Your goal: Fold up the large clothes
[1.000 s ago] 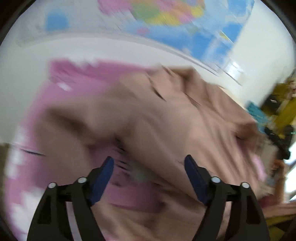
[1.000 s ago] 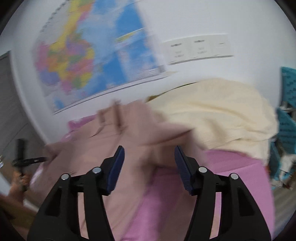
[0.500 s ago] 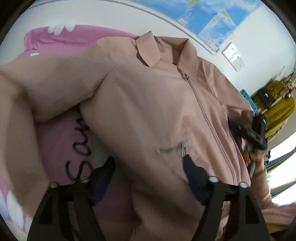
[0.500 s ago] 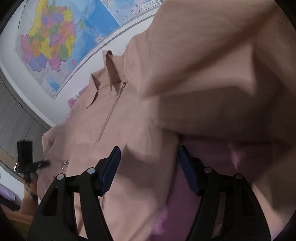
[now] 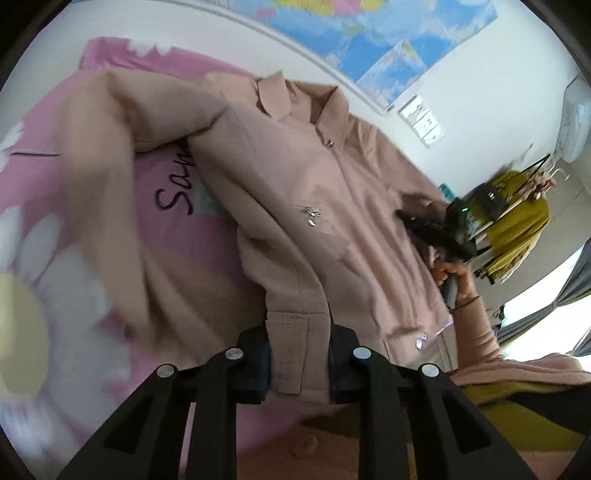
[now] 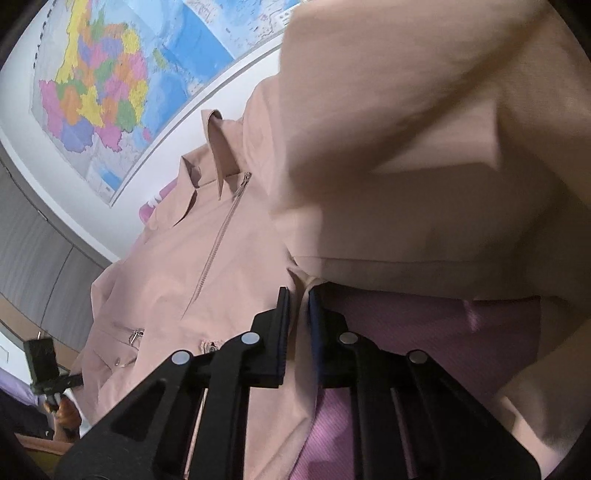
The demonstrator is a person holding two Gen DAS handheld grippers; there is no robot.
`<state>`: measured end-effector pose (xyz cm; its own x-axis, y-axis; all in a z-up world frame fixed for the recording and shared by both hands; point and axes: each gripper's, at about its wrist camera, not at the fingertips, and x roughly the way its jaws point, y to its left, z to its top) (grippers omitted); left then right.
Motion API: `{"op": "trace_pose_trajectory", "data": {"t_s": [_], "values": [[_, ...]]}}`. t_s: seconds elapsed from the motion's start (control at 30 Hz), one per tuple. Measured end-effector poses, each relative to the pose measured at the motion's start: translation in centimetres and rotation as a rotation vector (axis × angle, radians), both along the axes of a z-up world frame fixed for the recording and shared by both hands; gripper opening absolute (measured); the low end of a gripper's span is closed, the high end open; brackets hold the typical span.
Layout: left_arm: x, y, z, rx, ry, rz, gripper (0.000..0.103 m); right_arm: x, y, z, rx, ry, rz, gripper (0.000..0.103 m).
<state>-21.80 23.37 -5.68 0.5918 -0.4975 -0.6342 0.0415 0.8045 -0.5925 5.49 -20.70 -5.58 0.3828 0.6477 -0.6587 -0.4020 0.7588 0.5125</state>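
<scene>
I've got the beige jacket (image 5: 332, 192) lying front-up on the pink bedspread (image 5: 177, 236), collar toward the wall w/ the map (image 5: 369, 33), zip closed down the middle. Landmark = the jacket's zip.

My left gripper (image 5: 298, 363) sits at the hem corner on one side of the zip; jaws have just been closing and now pinch the hem band (image 5: 295, 354) between the pads. Right gripper (image 6: 298, 325) is on the other side of the zip, at the side edge under the armpit; its jaws also just closed, nearly shut on a thin fold of fabric there.

Right sleeve (image 6: 424, 147) drapes over that side, close to the lens, so I can't see its cuff. Left sleeve (image 5: 107, 177) sprawls away from the zip across the spread.

Why both low edges: I reckon holding the two corners lets me lift the bottom evenly & fold toward the collar, or re-lay it flat first. Sleeves aren't tucked in yet, so the fold is early on, I'd say.
</scene>
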Motion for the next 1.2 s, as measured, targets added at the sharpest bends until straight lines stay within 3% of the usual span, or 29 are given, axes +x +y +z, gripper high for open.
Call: {"op": "trace_pose_trajectory", "data": {"t_s": [0.07, 0.2, 0.27, 0.33, 0.4, 0.5, 0.6, 0.7, 0.77, 0.93, 1.03, 1.07, 1.1, 1.13, 1.17, 1.2], "values": [[-1.6, -0.5, 0.2, -0.03, -0.003, -0.01, 0.02, -0.1, -0.2, -0.1, -0.003, 0.003, -0.004, 0.011], [-1.9, -1.6, -0.8, 0.079, 0.046, 0.004, 0.029, 0.0, -0.2, -0.3, -0.011, 0.014, 0.004, 0.012], [-1.6, -1.0, 0.0, 0.058, 0.018, 0.029, 0.06, -0.2, -0.3, -0.1, -0.007, 0.013, 0.005, 0.014], [-1.3, -0.7, 1.8, 0.152, -0.053, 0.09, 0.08, -0.6, -0.5, 0.3, -0.016, 0.0, 0.002, 0.018], [-0.4, -0.9, 3.2, 0.264, -0.08, 0.138, 0.08, -1.2, -0.8, 0.8, -0.033, -0.013, -0.003, 0.033], [1.4, -1.9, 4.1, 0.33, -0.108, 0.161, 0.079, -2.8, -1.7, 2.6, -0.081, -0.076, -0.008, 0.051], [3.8, -3.8, 4.4, 0.398, -0.12, 0.118, 0.08, -5.2, -3.9, 5.4, -0.138, -0.184, -0.048, 0.058], [6.7, -6.4, 4.3, 0.432, -0.13, 0.034, 0.08, -7.3, -8.2, 8.1, -0.206, -0.294, -0.169, 0.075], [8.3, -7.5, 4.1, 0.428, -0.124, -0.005, 0.08, -7.9, -10.7, 8.3, -0.236, -0.29, -0.224, 0.083], [11.6, -9.8, 4.3, 0.413, -0.121, -0.076, 0.08, -8.0, -13.8, 5.1, -0.255, -0.173, -0.255, 0.085], [13.0, -11.1, 4.7, 0.411, -0.094, -0.114, 0.08, -7.6, -13.0, 3.3, -0.278, -0.154, -0.236, 0.081], [13.3, -11.4, 4.9, 0.417, -0.081, -0.126, 0.08, -7.2, -12.9, 2.7, -0.278, -0.132, -0.222, 0.068], [13.3, -11.7, 5.1, 0.419, -0.081, -0.138, 0.08, -7.0, -12.9, 2.4, -0.266, -0.115, -0.203, 0.049], [13.0, -11.9, 5.6, 0.418, -0.1, -0.154, 0.08, -6.7, -12.8, 2.1, -0.249, -0.093, -0.184, 0.04], [12.6, -12.0, 6.1, 0.42, -0.121, -0.159, 0.08, -6.6, -12.7, 2.1, -0.236, -0.084, -0.165, 0.017], [12.2, -12.0, 6.6, 0.424, -0.141, -0.161, 0.08, -6.8, -12.8, 2.4, -0.192, -0.077, -0.132, 0.003]]}}
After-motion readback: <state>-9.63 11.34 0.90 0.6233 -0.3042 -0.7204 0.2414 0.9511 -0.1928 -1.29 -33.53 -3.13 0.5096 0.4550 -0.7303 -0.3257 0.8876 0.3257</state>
